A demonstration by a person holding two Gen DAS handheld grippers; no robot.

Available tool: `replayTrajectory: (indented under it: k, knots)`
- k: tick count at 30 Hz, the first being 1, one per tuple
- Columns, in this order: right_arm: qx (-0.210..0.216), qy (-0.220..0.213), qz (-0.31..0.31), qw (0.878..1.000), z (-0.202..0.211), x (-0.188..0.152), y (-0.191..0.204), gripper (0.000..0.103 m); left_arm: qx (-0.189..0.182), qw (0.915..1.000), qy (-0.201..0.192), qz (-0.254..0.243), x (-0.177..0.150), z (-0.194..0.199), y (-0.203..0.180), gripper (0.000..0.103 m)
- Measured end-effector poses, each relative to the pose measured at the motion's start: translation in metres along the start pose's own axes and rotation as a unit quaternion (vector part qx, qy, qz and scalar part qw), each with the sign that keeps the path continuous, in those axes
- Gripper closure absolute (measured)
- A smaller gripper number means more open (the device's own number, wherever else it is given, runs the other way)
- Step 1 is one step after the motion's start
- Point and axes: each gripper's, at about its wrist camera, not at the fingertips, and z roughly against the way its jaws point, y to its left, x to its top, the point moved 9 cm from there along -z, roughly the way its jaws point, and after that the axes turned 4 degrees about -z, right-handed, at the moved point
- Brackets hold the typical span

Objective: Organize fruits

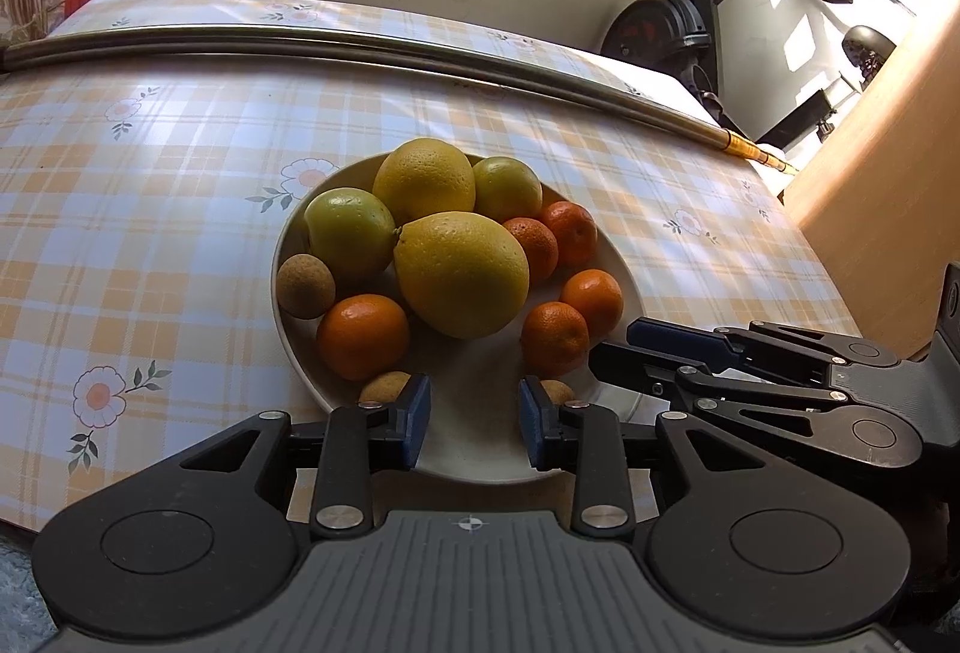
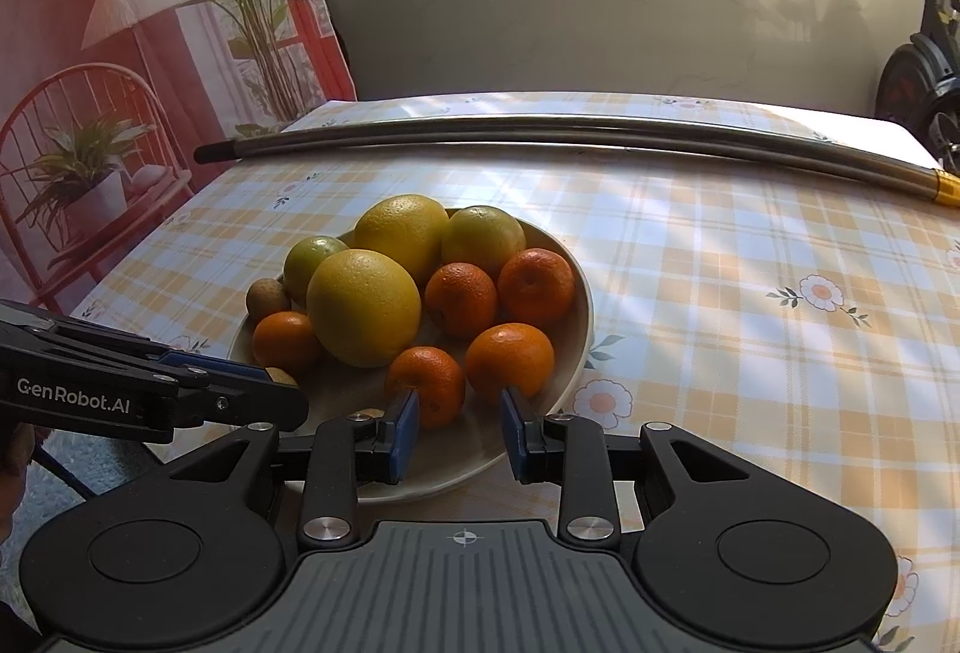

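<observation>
Fruits [image 1: 461,273]: piled on plate [image 1: 480,449], mid-bench [image 1: 180,209]; 2 lemons top the heap.
Left gripper [image 1: 475,425]: jaws slightly apart, empty, over near rim.
Right gripper [image 2: 459,428]: jaws narrow, holding nothing, just before 2 mandarins [image 2: 510,359].
Risk: nudging a mandarin may roll stacked fruit off the plate.

Plate [image 2: 576,293] w/ citrus on checked tablecloth [image 2: 750,305] — metal rod [image 2: 540,128] behind.

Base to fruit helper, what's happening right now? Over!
Left gripper barely open, right gripper shut, both empty. Fruits all piled on plate. Metal pole lies far back, nothing blocking. Over.
</observation>
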Motion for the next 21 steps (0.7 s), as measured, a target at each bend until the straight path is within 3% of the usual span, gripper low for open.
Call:
replayTrajectory:
  k: [12, 18, 21]
  knots:
    - [-0.013, -0.017, -0.007, 1.0, 0.008, 0.006, -0.004, 0.074, 0.018, 0.9996, -0.022, 0.007, 0.006, 0.012, 0.007, 0.064]
    - [-0.024, -0.027, -0.011, 0.999, 0.012, 0.01, -0.009, 0.066, 0.033, 0.9987, -0.039, 0.001, 0.012, 0.021, 0.01, 0.047]
    - [-0.029, -0.033, -0.014, 0.999, 0.014, 0.014, -0.012, 0.054, 0.04, 0.998, -0.048, -0.01, 0.017, 0.027, 0.011, 0.037]
